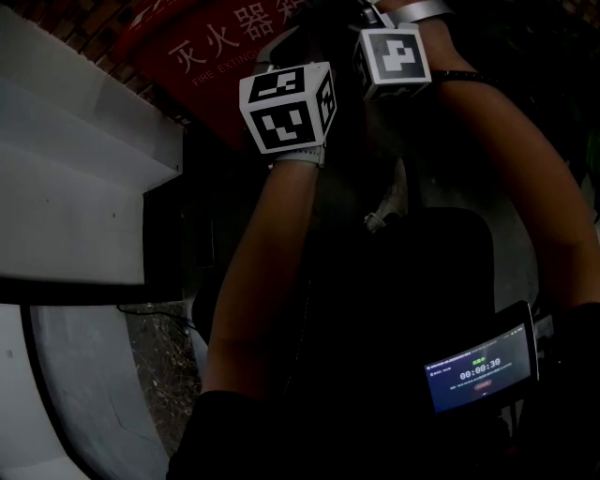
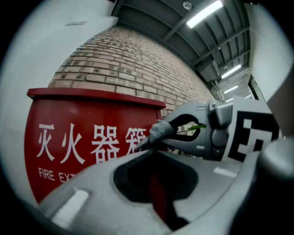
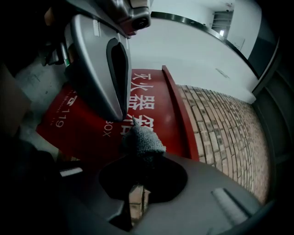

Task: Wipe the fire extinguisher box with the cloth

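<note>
The red fire extinguisher box [image 2: 78, 137] with white lettering stands against a brick wall; it also fills the middle of the right gripper view [image 3: 151, 105] and the top of the head view [image 1: 206, 47]. My right gripper [image 3: 140, 153] is shut on a small grey cloth [image 3: 143, 140], which bunches at its jaw tips. The left gripper view shows that gripper [image 2: 161, 131] from the side with the cloth [image 2: 158, 131] in front of the box. My left gripper [image 2: 150, 151] is shut, its tips right beside the cloth's pointed end; touching or apart I cannot tell. The marker cubes [image 1: 286, 108] hide both sets of jaws in the head view.
A white stepped ledge [image 1: 75, 187] runs along the left. The brick wall [image 2: 128, 64] rises behind the box under a ceiling with strip lights [image 2: 204, 13]. A lit timer screen [image 1: 483, 370] sits low at the right. Grey floor [image 1: 84, 403] lies below.
</note>
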`<action>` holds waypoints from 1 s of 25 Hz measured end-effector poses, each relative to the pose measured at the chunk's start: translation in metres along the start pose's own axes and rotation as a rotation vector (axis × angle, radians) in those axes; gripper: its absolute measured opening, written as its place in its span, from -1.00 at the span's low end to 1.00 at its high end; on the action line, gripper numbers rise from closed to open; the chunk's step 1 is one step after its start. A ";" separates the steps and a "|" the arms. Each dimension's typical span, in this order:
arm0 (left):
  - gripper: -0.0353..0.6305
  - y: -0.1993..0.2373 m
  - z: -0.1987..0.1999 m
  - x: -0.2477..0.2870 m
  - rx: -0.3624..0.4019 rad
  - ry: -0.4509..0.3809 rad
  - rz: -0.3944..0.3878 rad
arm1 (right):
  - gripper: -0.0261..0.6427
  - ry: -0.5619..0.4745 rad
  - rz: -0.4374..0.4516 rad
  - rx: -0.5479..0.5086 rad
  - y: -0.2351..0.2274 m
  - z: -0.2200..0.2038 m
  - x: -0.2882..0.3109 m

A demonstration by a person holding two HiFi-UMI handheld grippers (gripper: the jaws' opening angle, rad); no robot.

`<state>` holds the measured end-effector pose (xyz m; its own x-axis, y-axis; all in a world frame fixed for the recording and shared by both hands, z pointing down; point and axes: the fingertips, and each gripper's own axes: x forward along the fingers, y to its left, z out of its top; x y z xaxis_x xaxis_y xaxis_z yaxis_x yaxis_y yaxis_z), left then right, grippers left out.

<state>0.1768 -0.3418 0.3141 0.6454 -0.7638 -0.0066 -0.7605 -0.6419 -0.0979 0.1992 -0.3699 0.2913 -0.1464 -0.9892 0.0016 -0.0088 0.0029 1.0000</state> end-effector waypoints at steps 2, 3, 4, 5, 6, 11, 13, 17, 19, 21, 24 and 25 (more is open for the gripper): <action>-0.89 -0.001 -0.014 0.000 0.006 0.014 -0.001 | -0.84 -0.002 0.015 -0.001 0.013 0.000 0.000; -0.89 -0.002 -0.021 0.000 0.000 0.021 -0.004 | -0.84 -0.004 0.025 0.001 0.021 0.000 0.000; -0.89 -0.003 -0.028 0.001 -0.006 0.026 -0.006 | -0.84 -0.004 0.035 0.004 0.028 0.000 0.000; -0.89 -0.004 -0.036 0.001 -0.010 0.032 -0.007 | -0.84 -0.005 0.045 0.009 0.037 0.000 -0.001; -0.89 -0.005 -0.043 0.001 -0.014 0.036 -0.009 | -0.84 -0.004 0.055 0.014 0.045 0.001 -0.001; -0.89 -0.004 -0.071 0.001 -0.037 0.051 -0.014 | -0.84 0.000 0.096 0.003 0.080 0.003 -0.001; -0.89 -0.004 -0.081 0.001 -0.048 0.056 -0.011 | -0.84 -0.005 0.122 -0.003 0.096 0.005 -0.001; -0.89 -0.007 -0.098 0.002 -0.058 0.065 -0.021 | -0.84 -0.009 0.162 0.006 0.126 0.004 -0.001; -0.89 -0.009 -0.109 0.002 -0.067 0.075 -0.023 | -0.84 -0.008 0.177 0.011 0.138 0.004 -0.002; -0.89 -0.011 -0.120 0.002 -0.085 0.088 -0.022 | -0.84 -0.009 0.198 0.011 0.152 0.003 -0.003; -0.89 -0.014 -0.134 0.002 -0.103 0.105 -0.027 | -0.84 -0.003 0.232 0.009 0.173 0.000 -0.004; -0.89 -0.015 -0.138 0.002 -0.103 0.111 -0.029 | -0.84 -0.003 0.239 0.010 0.179 -0.001 -0.004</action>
<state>0.1801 -0.3436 0.4532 0.6597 -0.7441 0.1056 -0.7487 -0.6629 0.0060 0.1989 -0.3655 0.4701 -0.1481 -0.9598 0.2386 0.0168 0.2388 0.9709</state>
